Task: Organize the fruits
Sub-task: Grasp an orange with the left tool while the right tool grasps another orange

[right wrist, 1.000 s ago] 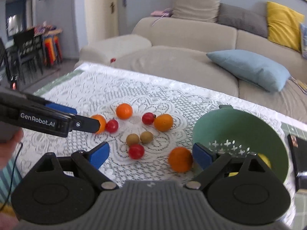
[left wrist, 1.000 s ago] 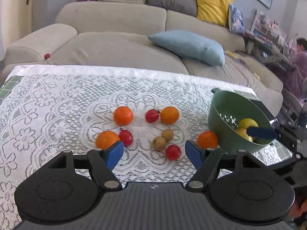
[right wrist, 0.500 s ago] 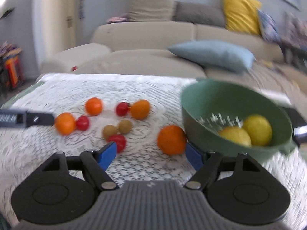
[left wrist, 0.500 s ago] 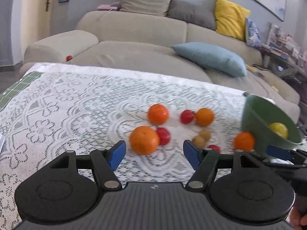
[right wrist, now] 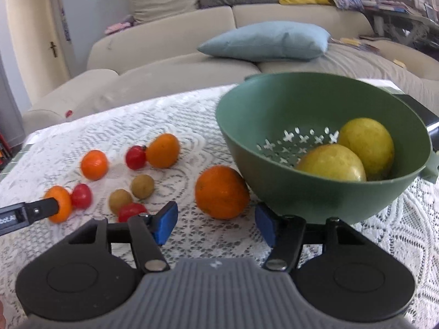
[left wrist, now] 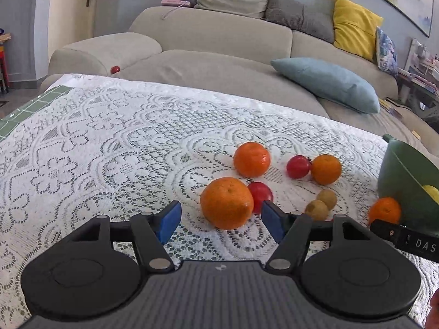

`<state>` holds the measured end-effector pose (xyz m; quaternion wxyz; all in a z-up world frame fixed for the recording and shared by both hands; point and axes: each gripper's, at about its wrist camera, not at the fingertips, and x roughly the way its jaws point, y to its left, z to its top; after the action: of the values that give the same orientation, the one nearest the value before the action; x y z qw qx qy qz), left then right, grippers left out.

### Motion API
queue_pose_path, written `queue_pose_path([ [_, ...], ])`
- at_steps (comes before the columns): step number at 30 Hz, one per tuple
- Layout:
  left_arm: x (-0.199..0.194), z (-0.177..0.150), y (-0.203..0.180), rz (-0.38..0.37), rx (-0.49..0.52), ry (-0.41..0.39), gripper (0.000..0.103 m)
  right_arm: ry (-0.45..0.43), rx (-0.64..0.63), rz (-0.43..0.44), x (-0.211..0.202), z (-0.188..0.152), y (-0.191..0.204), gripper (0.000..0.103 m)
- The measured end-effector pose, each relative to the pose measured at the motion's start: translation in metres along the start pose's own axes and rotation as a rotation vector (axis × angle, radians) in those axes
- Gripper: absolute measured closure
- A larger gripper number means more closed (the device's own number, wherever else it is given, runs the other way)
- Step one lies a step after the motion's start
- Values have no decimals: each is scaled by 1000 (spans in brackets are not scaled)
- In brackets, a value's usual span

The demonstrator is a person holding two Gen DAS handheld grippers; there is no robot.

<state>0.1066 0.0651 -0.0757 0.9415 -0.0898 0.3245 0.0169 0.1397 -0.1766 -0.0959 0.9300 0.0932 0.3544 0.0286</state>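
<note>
Pick-up step, judged: left gripper [left wrist: 221, 219] apart, jaws barely narrowing, nearest orange [left wrist: 226, 202] just ahead between the pads, untouched; right gripper [right wrist: 215, 223] apart, jaws just closing, another orange [right wrist: 221, 192] ahead beside green colander [right wrist: 323, 200]; next: advance, clamp, lift.

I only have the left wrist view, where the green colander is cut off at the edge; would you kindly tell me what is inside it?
Observer: Two yellow fruits lie in the green colander.
Operator: Thanks. Is the right hand-held gripper holding anything?
Observer: No. It is open, its jaws have just been closing, and an orange sits just ahead of them, untouched.
Operator: I count two red tomatoes.
Observer: There is a third red tomato, beside the nearer brown fruit.
</note>
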Motion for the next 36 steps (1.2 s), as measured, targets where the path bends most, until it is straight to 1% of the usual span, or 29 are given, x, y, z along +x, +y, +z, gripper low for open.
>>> queue_pose_path([
  [2, 3, 0, 1, -3, -8, 5, 24, 10, 30, 8, 4, 2, -3, 42],
  [4, 7, 0, 1, -2, -12, 7, 24, 3, 34, -1, 7, 3, -1, 42],
  [7, 11, -2, 0, -1, -17, 17, 27, -6, 56, -10, 10, 3, 1, 42],
  [10, 15, -4, -2, 6, -13, 17, 31, -25, 75, -29, 12, 2, 4, 42],
  [11, 15, -5, -2, 7, -11, 17, 35, -31, 84, -35, 12, 2, 5, 46],
  [13, 16, -6, -3, 9, -9, 11, 36, -44, 96, -49, 11, 1, 5, 56],
  [15, 16, -6, -3, 2, -11, 7, 40, -53, 103, -52, 11, -1, 4, 58],
  [17, 16, -6, -3, -13, -12, 8, 49, -57, 108, -48, 10, -1, 2, 59],
  [19, 16, -5, -4, -19, -3, 9, 51, -58, 94, -44, 9, -2, 4, 59],
  [21, 15, -6, -4, -22, 0, 14, 52, -56, 78, -21, 6, -3, 6, 59],
  [27, 5, -6, 3, -43, -16, 38, 52, -55, -24, 43, -16, -11, 16, 59],
  [32, -10, -13, 6, -56, 19, 50, 52, -35, -80, 50, -27, -18, 16, 59],
  [36, -9, -13, 7, -56, 29, 43, 51, -7, -104, 56, -22, -22, 18, 59],
])
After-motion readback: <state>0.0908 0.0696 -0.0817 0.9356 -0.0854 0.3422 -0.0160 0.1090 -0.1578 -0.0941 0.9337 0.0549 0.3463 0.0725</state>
